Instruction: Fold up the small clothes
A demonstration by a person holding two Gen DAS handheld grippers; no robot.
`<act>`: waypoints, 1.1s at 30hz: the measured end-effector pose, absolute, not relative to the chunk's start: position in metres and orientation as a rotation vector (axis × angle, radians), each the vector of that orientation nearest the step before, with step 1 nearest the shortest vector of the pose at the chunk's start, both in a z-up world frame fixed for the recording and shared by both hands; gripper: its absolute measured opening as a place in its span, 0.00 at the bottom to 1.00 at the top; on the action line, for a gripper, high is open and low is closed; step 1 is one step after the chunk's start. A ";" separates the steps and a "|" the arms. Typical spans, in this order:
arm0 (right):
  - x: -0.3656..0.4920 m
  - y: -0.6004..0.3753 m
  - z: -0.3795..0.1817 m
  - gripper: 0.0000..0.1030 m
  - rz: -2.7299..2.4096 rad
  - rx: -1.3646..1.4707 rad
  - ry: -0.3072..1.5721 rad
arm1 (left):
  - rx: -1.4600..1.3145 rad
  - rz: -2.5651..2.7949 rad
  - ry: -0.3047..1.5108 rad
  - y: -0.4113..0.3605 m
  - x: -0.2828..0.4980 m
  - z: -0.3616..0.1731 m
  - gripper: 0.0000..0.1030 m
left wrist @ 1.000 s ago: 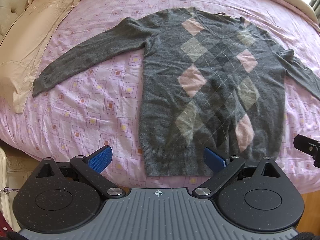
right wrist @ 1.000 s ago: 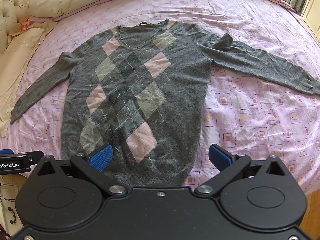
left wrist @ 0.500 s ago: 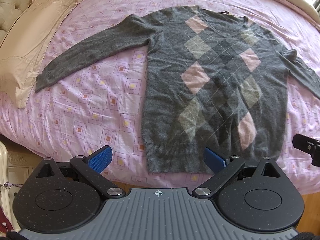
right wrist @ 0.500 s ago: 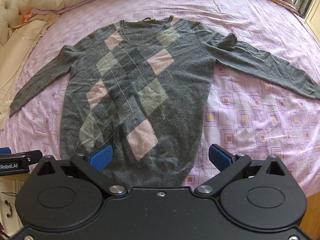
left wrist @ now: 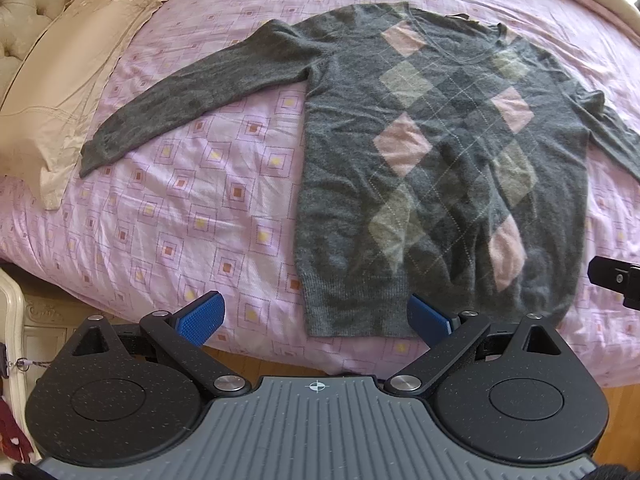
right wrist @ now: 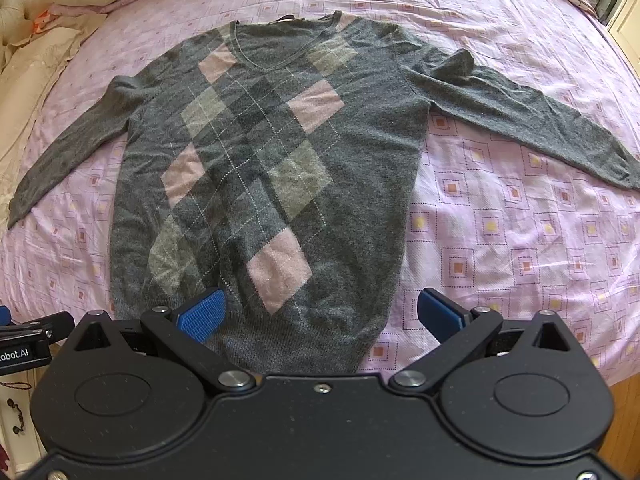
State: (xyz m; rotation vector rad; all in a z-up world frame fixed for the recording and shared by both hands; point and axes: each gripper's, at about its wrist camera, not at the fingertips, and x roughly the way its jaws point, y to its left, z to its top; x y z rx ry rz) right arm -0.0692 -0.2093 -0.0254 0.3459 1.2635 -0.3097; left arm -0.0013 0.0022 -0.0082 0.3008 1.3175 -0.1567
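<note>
A grey argyle sweater [right wrist: 256, 168] lies flat, sleeves spread, on a pink bedspread [right wrist: 500, 220], with the left claw [left wrist: 316, 318] and right claw [right wrist: 320, 312] both gaping and empty above its hem.

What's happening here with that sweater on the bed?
A person holds two grippers above the near edge of a bed with a pink patterned cover. A grey argyle sweater lies flat, front up, both sleeves spread out. The left gripper and right gripper are open near the hem and hold nothing. No fold has been made yet.
</note>
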 end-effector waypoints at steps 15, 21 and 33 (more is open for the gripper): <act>-0.038 -0.203 -0.037 0.99 -0.321 0.254 1.351 | 0.201 -0.142 1.336 0.021 0.023 -0.016 0.95; -0.018 -0.194 -0.031 0.98 -0.338 0.209 1.301 | 0.158 -0.121 1.313 0.039 0.050 -0.022 0.85; 0.030 -0.173 -0.002 0.99 -0.376 0.195 0.957 | 0.091 -0.077 1.054 0.116 0.119 -0.037 0.85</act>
